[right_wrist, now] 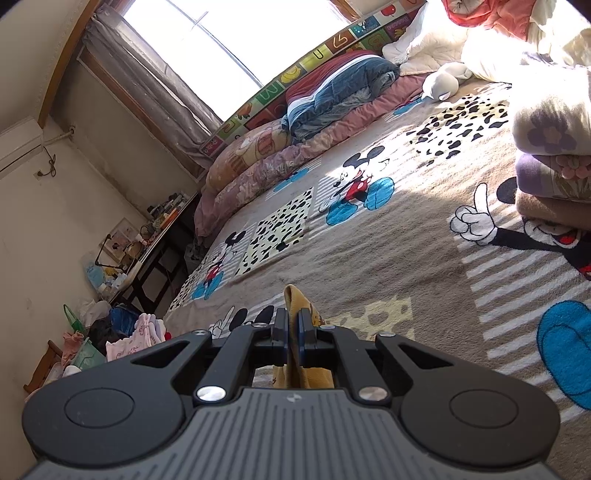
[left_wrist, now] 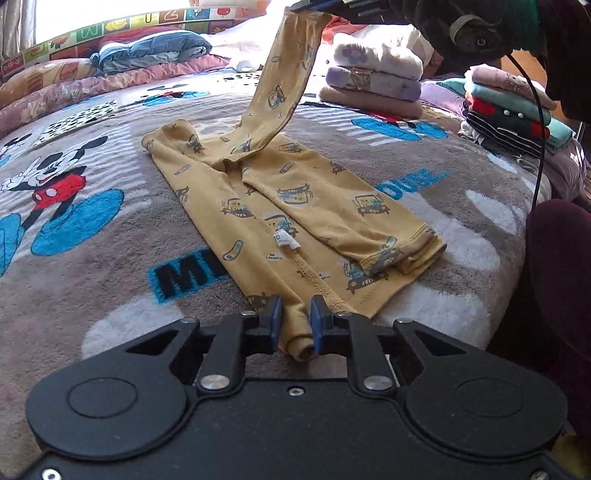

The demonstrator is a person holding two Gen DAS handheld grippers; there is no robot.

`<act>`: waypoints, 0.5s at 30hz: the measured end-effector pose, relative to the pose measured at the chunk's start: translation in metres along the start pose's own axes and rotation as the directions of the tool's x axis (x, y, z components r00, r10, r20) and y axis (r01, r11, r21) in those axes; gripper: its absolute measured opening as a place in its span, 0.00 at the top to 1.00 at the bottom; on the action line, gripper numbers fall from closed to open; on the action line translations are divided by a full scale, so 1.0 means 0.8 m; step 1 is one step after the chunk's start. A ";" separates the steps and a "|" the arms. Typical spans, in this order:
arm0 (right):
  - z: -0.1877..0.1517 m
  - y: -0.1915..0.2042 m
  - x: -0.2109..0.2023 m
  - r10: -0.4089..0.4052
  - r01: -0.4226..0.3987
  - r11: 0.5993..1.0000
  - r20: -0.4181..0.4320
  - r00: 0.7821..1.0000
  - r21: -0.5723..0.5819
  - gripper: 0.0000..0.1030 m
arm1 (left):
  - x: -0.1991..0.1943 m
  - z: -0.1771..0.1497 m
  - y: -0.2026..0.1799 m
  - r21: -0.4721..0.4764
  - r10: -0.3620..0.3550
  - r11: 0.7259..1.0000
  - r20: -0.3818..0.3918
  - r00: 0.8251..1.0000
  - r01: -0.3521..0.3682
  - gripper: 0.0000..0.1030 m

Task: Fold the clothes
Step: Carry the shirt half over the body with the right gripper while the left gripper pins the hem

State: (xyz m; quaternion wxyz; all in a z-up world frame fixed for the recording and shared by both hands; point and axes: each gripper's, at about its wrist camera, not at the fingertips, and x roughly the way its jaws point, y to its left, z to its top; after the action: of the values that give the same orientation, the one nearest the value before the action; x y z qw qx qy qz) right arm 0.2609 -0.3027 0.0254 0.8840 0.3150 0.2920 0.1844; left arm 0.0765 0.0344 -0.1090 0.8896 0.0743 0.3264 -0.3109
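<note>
In your left wrist view, the yellow printed garment (left_wrist: 280, 206) lies across the middle of the frame on the cartoon-mouse blanket (left_wrist: 92, 258), one leg folded over toward the lower right and the other leg lifted in a long strip toward the top centre. Your left gripper (left_wrist: 295, 325) sits at the bottom centre with its blue pads on either side of a rolled edge of that garment; the fabric fills the narrow gap, but you cannot tell from this view whether the pads press on it. At the top centre you see your right gripper (left_wrist: 314, 7) from outside, pinching the end of the raised leg. Two stacks of folded clothes (left_wrist: 373, 81) stand at the upper right, which shows most of what is already folded. Your right wrist view shows none of the spread garment: only a yellow tuft of it (right_wrist: 295, 302) pokes up between the fingers of the right gripper (right_wrist: 293, 332), whose jaws are clamped on it at the bottom centre. This view alone gives you the bright window (right_wrist: 229, 40) at the top, the cluttered shelf (right_wrist: 147, 236) at the left edge, and a corner of one folded stack (right_wrist: 554, 147) at the right.
</note>
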 end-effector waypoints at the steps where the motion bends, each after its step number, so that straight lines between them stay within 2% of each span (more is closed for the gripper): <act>1: -0.001 0.001 -0.001 0.002 -0.002 1.000 -0.001 1.000 -0.007 0.93 | -0.005 0.001 0.002 -0.008 -0.003 1.000 0.027 1.000 0.004 0.86; 3: -0.003 0.004 -0.002 0.005 -0.005 1.000 -0.004 1.000 -0.021 0.93 | -0.007 0.004 0.002 -0.007 0.009 1.000 0.052 0.999 -0.008 0.86; 5: -0.006 0.004 -0.004 0.006 -0.006 0.999 -0.006 1.000 -0.034 0.93 | 0.004 0.003 -0.003 0.021 -0.016 1.000 0.022 1.000 0.015 0.86; 6: -0.007 0.003 -0.004 0.005 -0.005 0.999 -0.007 1.000 -0.036 0.93 | 0.013 0.001 -0.006 0.037 -0.023 0.999 -0.018 1.000 0.023 0.86; 8: -0.011 0.002 -0.005 0.001 -0.001 0.999 -0.008 1.000 -0.040 0.93 | 0.016 0.000 -0.005 0.041 -0.027 0.999 -0.037 0.999 0.029 0.85; 11: -0.017 0.000 -0.008 -0.004 0.004 0.999 -0.010 1.000 -0.053 0.93 | -0.003 0.011 0.016 -0.042 -0.046 0.998 0.025 0.999 0.047 0.85; 15: -0.027 0.004 -0.018 0.000 -0.001 0.995 -0.007 1.000 -0.101 0.93 | -0.008 0.029 0.042 -0.119 0.008 0.993 0.098 0.995 0.004 0.85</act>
State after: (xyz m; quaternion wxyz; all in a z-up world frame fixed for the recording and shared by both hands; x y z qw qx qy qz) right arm 0.2361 -0.2983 0.0194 0.8978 0.2690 0.2853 0.2002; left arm 0.1058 0.0567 -0.0894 0.9077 0.0061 0.3001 -0.2934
